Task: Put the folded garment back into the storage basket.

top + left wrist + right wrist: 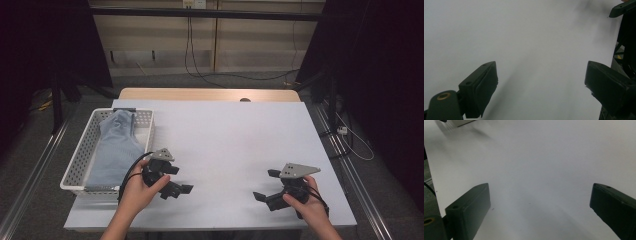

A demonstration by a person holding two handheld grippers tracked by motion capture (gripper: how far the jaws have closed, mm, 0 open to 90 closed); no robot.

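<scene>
Sitting at the very start, looks like: both grippers, left (176,180) and right (264,185), hovering wide open and empty over the bare table (225,135), cloth (116,145) lying untouched in the basket (80,155) beside the left one.

I'm working in a lab-style recording bay: black curtains (380,75) at three and nine o'clock, loose cables (210,75) at twelve, one white-topped table (235,135) on carpet.

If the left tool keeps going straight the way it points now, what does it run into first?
Probably the right tool. The left tool points across bare white table toward it; depth is unclear.
</scene>
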